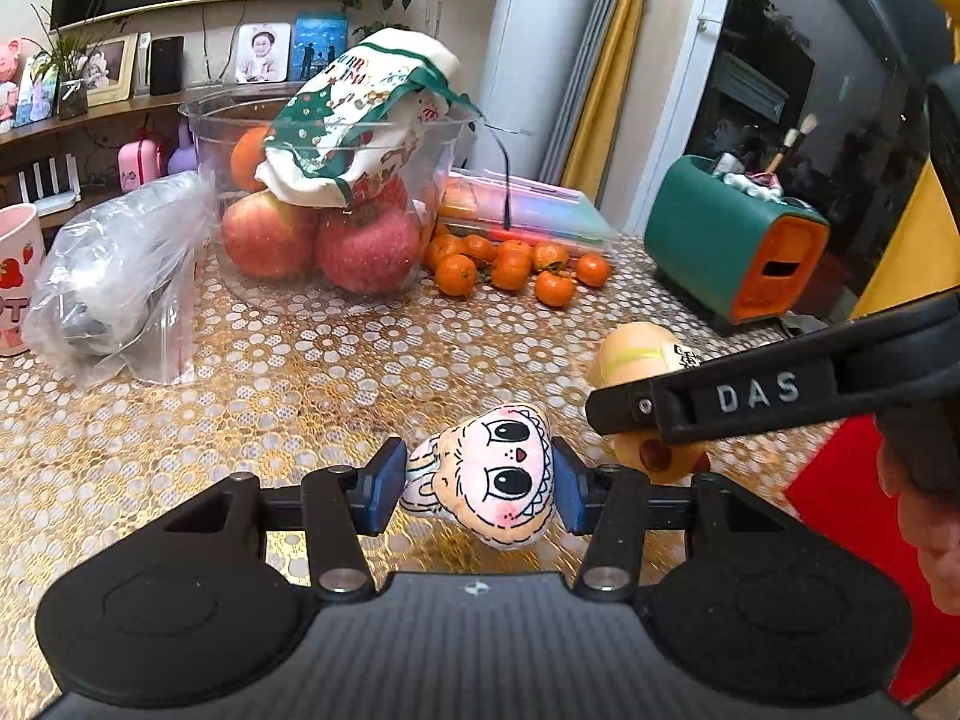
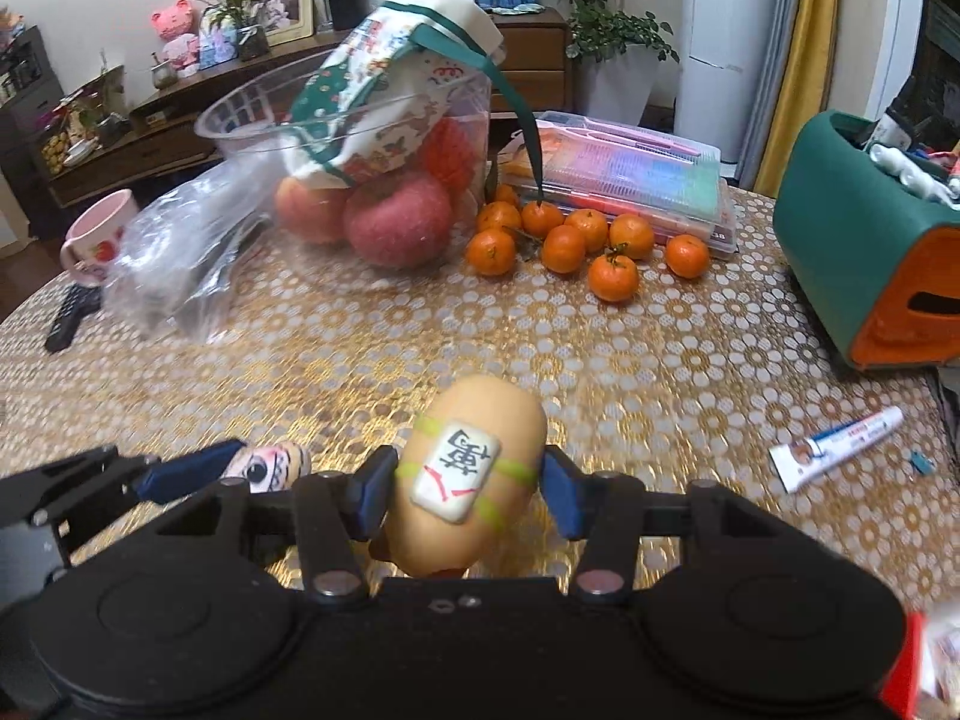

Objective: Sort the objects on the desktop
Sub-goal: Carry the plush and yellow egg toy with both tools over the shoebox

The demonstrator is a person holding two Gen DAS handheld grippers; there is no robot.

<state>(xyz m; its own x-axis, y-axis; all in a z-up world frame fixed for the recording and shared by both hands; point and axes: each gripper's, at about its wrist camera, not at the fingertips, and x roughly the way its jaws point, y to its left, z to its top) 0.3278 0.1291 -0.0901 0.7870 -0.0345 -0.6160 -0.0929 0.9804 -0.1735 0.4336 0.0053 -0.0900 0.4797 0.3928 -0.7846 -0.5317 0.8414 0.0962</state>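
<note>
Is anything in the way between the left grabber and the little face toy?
Nothing visible is. The face toy already sits right between the left gripper's blue pads, which press on both its sides. The right gripper likewise has the tan plush between its fingers.

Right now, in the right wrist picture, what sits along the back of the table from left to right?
Pink mug → clear plastic bag → clear bowl of apples → tangerines → green and orange box.
</note>
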